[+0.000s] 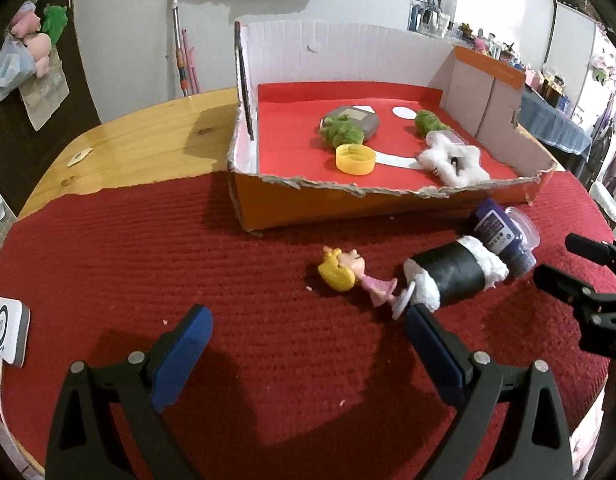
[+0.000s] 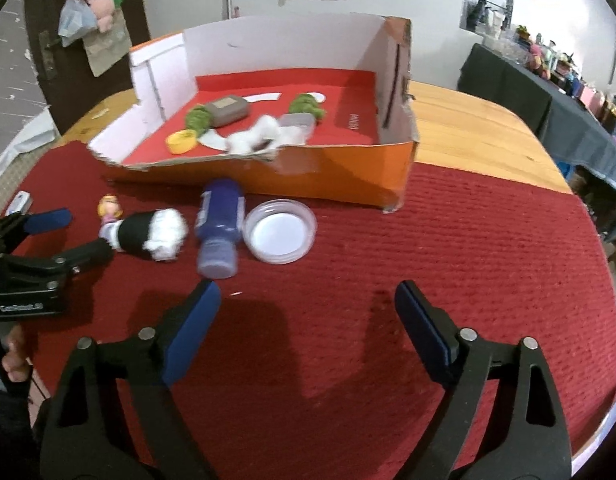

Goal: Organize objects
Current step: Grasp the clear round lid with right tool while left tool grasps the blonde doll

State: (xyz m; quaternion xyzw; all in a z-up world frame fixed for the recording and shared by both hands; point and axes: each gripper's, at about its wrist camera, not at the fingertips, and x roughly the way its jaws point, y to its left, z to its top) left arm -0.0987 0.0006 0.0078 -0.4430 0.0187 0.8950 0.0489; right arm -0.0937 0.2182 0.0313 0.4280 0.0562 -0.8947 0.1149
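Both grippers, left gripper (image 1: 308,332) and right gripper (image 2: 308,304), hover over the red cloth (image 2: 468,240) with jaws spread, gripping nothing. The blue bottle (image 2: 220,224) lies on its side near the orange box (image 2: 348,172) (front wall), between the black roll (image 2: 148,236) and the clear lid (image 2: 280,232).

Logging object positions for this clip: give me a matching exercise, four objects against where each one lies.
Things:
1. yellow cap
2. blue bottle
3. clear lid
4. doll

Places:
A. on the red cloth, beside the bottle on its far side from the black tube
B. inside the cardboard box
C. on the cloth, lying between the black tube and the clear lid
D. on the cloth, at the black tube's end

Pairs: 1-B, 2-C, 3-A, 4-D
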